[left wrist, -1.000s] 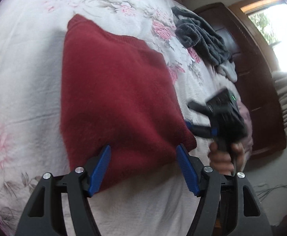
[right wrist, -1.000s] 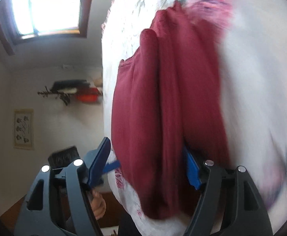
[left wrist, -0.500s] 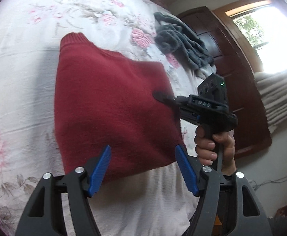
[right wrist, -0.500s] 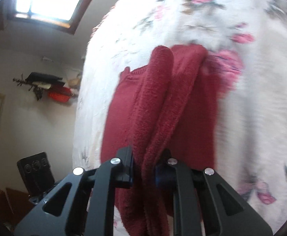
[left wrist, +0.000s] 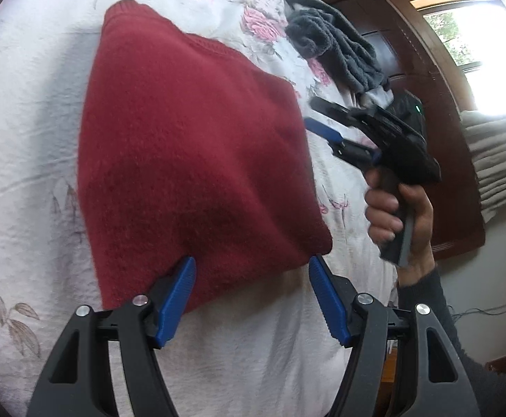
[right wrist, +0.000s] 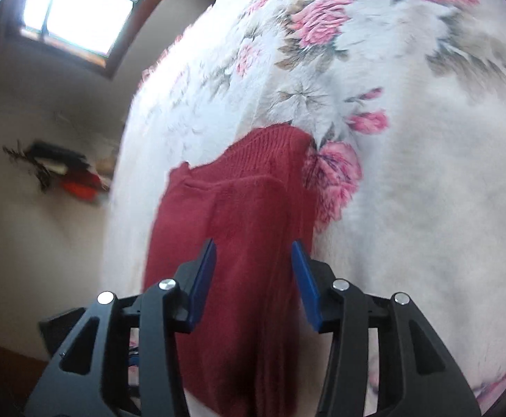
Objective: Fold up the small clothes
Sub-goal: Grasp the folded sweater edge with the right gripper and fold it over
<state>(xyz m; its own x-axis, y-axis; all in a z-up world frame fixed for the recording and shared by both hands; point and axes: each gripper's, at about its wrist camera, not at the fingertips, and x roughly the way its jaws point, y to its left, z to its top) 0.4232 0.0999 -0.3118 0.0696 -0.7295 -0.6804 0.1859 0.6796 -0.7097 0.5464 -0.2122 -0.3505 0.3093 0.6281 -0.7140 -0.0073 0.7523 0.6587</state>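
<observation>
Dark red knitted sweater (left wrist: 197,160), folded into a thick rectangle, lies on the white floral bedspread (left wrist: 20,111) — long axis running away from the left gripper (left wrist: 251,299), whose fingers gape wide at its near edge; the right gripper (right wrist: 253,271), also parted and empty, flanks its right side.

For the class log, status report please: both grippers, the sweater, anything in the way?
Left gripper open at sweater edge. Right gripper open, holding nothing. Sweater folded flat on bedspread. Grey garment lies apart, not in the way.
</observation>
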